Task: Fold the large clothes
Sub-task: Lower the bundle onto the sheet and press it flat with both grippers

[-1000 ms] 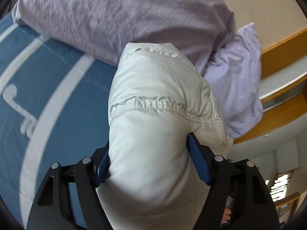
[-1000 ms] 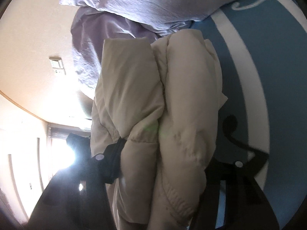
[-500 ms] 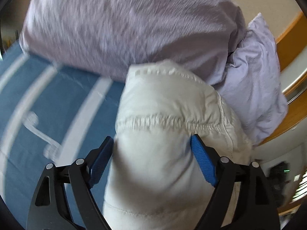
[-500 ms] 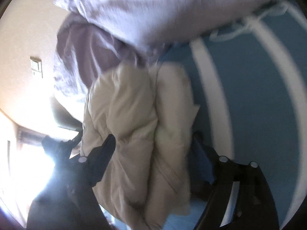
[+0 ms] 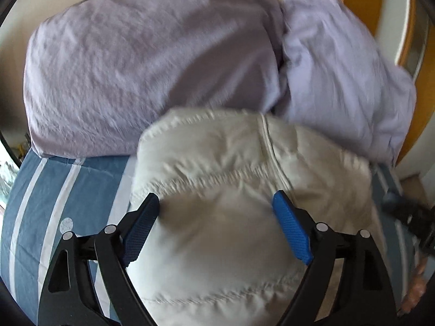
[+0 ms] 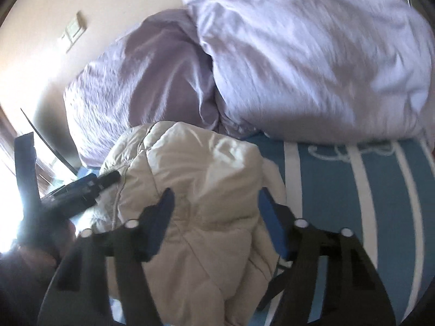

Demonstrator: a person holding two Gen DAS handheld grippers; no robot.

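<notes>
My left tongs [image 5: 214,225] are clamped on the puffy cream jacket [image 5: 244,168], blue pads pressed into its bulk on either side. My right tongs [image 6: 217,217] grip the same bundle from the other end, their pads sunk into the padding too. The jacket is bunched into a thick roll between the two, lying on the blue striped bedspread [image 6: 339,190], its far end touching the purple pillows [image 5: 141,54] at the head of the bed.

I judge it to be light for its size, very soft and springy: the filling gives under the pads and will want to puff back open once I let go. The shell looks smooth and a bit shiny, so probably slippery; a shallow pinch could slide off. Better to hold it across a stitched seam, like the quilting line just beyond my left pads, or a hem, where the fabric is firmer.

No brand or label shows on the jacket. The bedspread carries a white looping design, perhaps script, too blurred to read.
</notes>
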